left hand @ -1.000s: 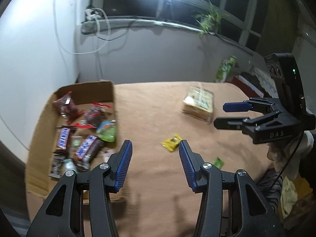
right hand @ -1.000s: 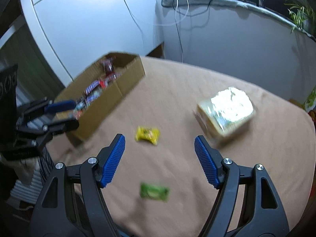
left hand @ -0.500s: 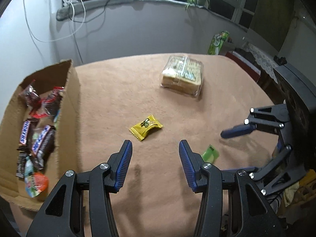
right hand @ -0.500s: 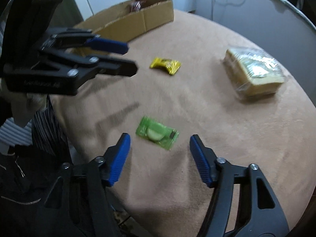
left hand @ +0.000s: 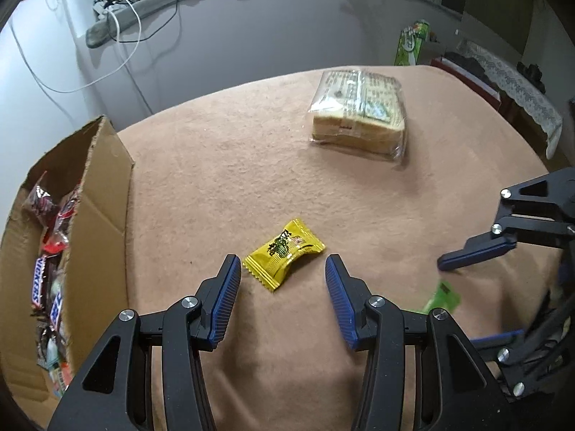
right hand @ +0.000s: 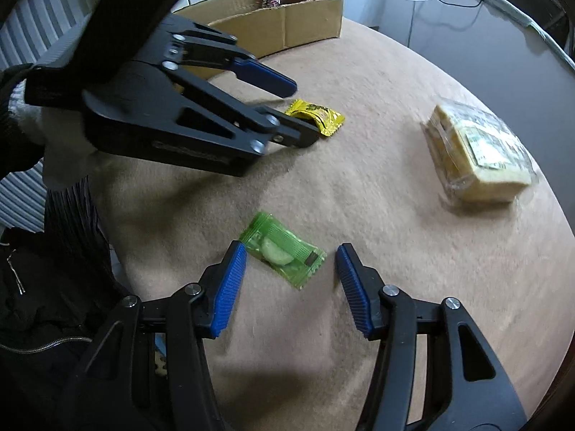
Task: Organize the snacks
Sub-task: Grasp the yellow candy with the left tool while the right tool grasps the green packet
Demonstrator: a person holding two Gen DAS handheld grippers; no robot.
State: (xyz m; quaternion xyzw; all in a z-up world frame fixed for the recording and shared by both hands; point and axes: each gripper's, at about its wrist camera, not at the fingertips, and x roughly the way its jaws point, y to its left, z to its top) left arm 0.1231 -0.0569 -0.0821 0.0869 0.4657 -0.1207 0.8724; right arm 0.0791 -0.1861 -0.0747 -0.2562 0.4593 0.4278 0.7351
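Observation:
A yellow candy packet (left hand: 284,253) lies on the tan tablecloth, between the tips of my left gripper (left hand: 283,265), whose blue pads stand apart from it; it is open. In the right wrist view the same yellow candy packet (right hand: 316,116) shows just past the left gripper (right hand: 305,111). A green candy packet (right hand: 284,253) lies between the tips of my right gripper (right hand: 291,255), whose jaws are closing without touching it. From the left wrist view the green candy packet (left hand: 442,296) peeks out beside the right gripper (left hand: 478,287).
A cardboard box (left hand: 97,215) with several wrapped chocolate bars stands at the table's left; its cardboard wall (right hand: 287,21) shows far off in the right view. A wrapped loaf of sliced bread (left hand: 359,107) lies farther back. The round table edge (right hand: 532,377) curves close on the right.
Both grippers have come down toward the table. The left one now frames the yellow packet; the right one has rolled, narrowed its jaws and frames the green packet.

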